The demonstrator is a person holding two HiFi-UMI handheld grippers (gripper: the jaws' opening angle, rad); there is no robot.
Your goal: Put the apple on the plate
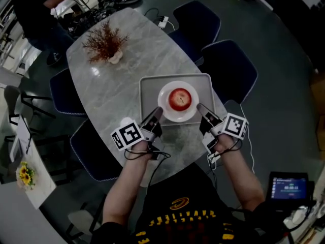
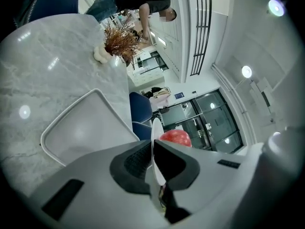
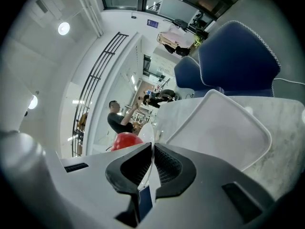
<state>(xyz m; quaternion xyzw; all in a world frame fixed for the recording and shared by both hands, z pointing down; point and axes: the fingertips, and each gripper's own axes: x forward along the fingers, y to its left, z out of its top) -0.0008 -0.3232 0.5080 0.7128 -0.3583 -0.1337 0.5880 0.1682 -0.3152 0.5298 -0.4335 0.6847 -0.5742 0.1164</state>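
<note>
A red apple (image 1: pixel 180 98) sits on a white plate (image 1: pixel 166 108), which is over a grey tray (image 1: pixel 150 93) on the marble table. My left gripper (image 1: pixel 157 115) is shut on the plate's near-left rim, my right gripper (image 1: pixel 201 109) shut on its near-right rim. In the left gripper view the plate (image 2: pixel 154 142) shows edge-on between the jaws, with the apple (image 2: pixel 175 137) beyond and the tray (image 2: pixel 90 128) below. The right gripper view shows the plate's rim (image 3: pixel 151 144) pinched in the jaws, the apple (image 3: pixel 126 140) at the left and the tray (image 3: pixel 224 128) at the right.
A dried-plant vase (image 1: pixel 105 43) stands at the table's far end. Dark blue chairs (image 1: pixel 228 67) ring the table. A person (image 1: pixel 35 6) stands at the far left by a cluttered desk. A lit screen (image 1: pixel 288 188) lies at the lower right.
</note>
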